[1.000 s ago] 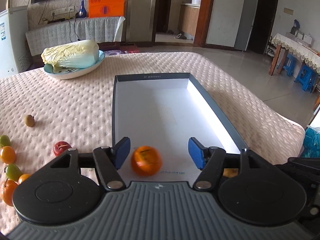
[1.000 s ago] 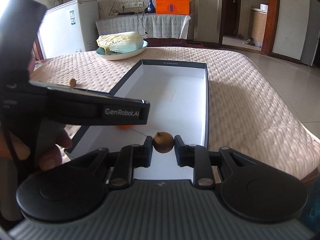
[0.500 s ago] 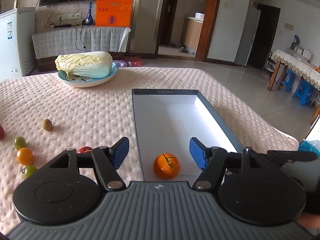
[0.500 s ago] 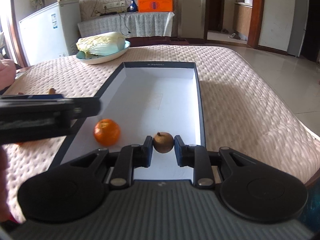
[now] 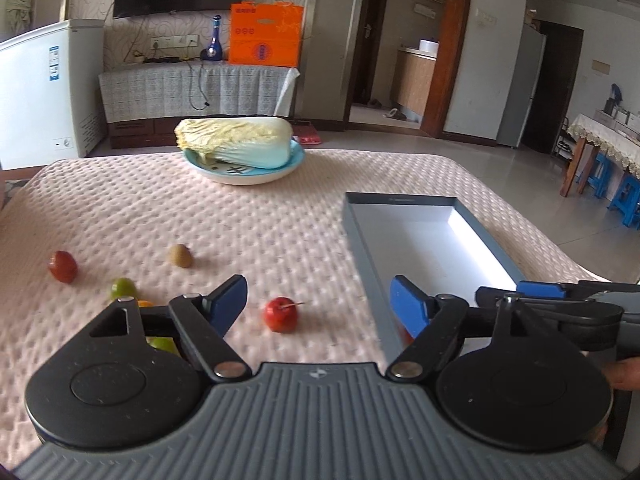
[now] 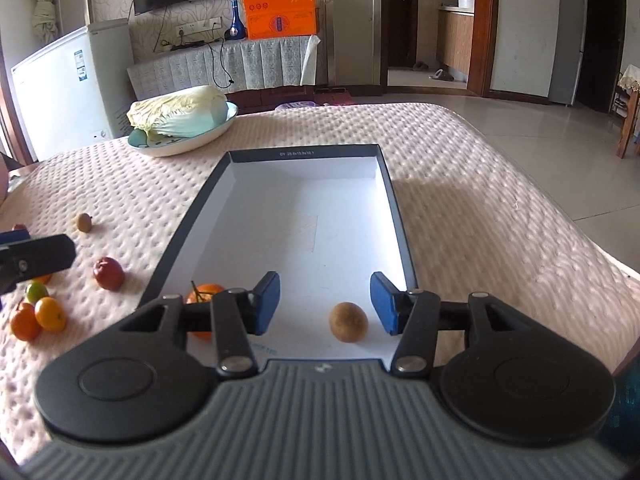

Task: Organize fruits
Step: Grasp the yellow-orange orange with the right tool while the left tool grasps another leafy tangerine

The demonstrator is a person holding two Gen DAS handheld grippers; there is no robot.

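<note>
A grey box with a white floor (image 6: 304, 216) lies on the pink cloth; it also shows in the left wrist view (image 5: 416, 236). In it lie an orange (image 6: 202, 294) and a brown kiwi-like fruit (image 6: 348, 322). My right gripper (image 6: 325, 304) is open over the box's near end, the brown fruit lying loose between its fingers. My left gripper (image 5: 320, 306) is open and empty above the cloth left of the box, over a small red fruit (image 5: 281, 314). More loose fruits lie left: a brown one (image 5: 180, 255), a red one (image 5: 63, 266), a green one (image 5: 123, 288).
A plate with a cabbage (image 5: 240, 148) stands at the far side of the table. Small orange and green fruits (image 6: 38, 314) lie at the left edge. The table's right edge drops to the floor (image 6: 560, 144).
My right gripper has opened and let the brown fruit down into the box. My left gripper has swung left away from the box and the orange, out over the loose fruits.
</note>
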